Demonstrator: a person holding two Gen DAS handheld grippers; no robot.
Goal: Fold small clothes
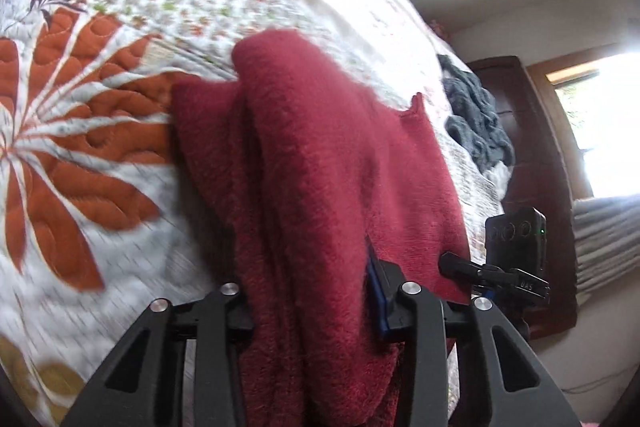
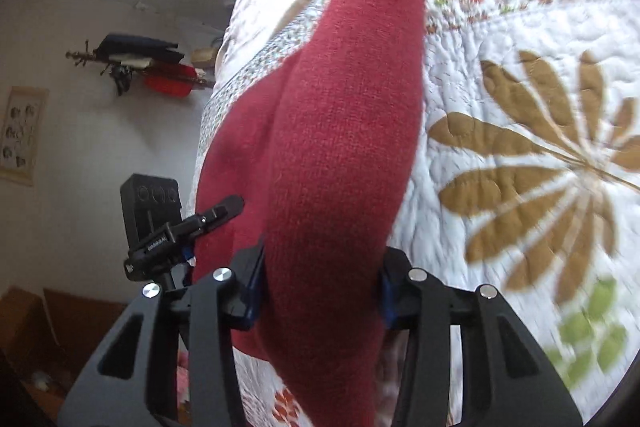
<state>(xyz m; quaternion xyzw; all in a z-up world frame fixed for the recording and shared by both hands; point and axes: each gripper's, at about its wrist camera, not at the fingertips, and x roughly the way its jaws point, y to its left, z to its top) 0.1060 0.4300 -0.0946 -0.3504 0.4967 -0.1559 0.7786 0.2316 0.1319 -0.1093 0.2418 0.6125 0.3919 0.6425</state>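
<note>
A dark red knitted garment [image 1: 320,163] hangs over a quilted bedspread [image 1: 100,131], bunched into thick folds. My left gripper [image 1: 316,311] is shut on one part of it, the fabric filling the space between the black fingers. In the right wrist view the same red garment [image 2: 344,131] stretches away from the camera, and my right gripper [image 2: 320,291] is shut on it too. Each gripper shows in the other's view at the garment's edge: the right one [image 1: 516,259] and the left one [image 2: 168,227]. The fingertips of both are hidden by the cloth.
A crumpled grey garment [image 1: 476,119] lies farther along the bedspread [image 2: 520,147]. Dark wooden furniture [image 1: 532,155] and a bright window [image 1: 608,123] stand past the bed's edge. A wall rack with clothes [image 2: 148,63] hangs across the room.
</note>
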